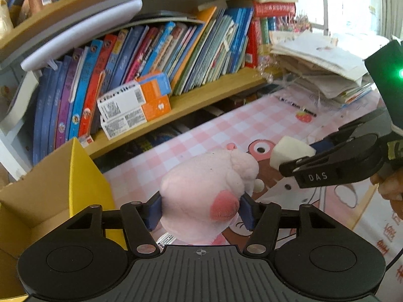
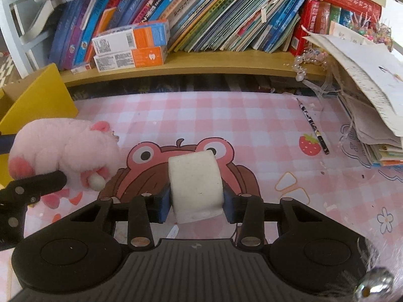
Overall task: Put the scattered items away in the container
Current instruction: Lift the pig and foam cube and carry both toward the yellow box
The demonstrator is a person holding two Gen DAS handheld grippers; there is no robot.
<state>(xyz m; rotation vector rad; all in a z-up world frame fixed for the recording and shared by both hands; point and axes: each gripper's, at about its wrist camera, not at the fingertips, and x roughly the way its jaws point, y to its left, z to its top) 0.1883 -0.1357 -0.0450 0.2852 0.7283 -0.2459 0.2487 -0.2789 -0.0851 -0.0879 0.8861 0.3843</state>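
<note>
Biggest risk: the cardboard box (image 1: 45, 201) w/ its yellow flap (image 1: 85, 176) sits at 9 o'clock of the left tool (image 1: 200, 207), so a low swing could catch the flap and knock the box. Next: the pink plush toy (image 1: 206, 191) is soft and only pinched at its sides, so it may squirm out mid-carry. Smaller: the white foam block (image 2: 195, 186), clamped in the right tool (image 2: 195, 207), sticks out past the pads and could twist loose. Both tools tilt down-fwd over the pink checked desk (image 2: 252, 125), right one at 2 o'clock of the left, both items off the desk.
</note>
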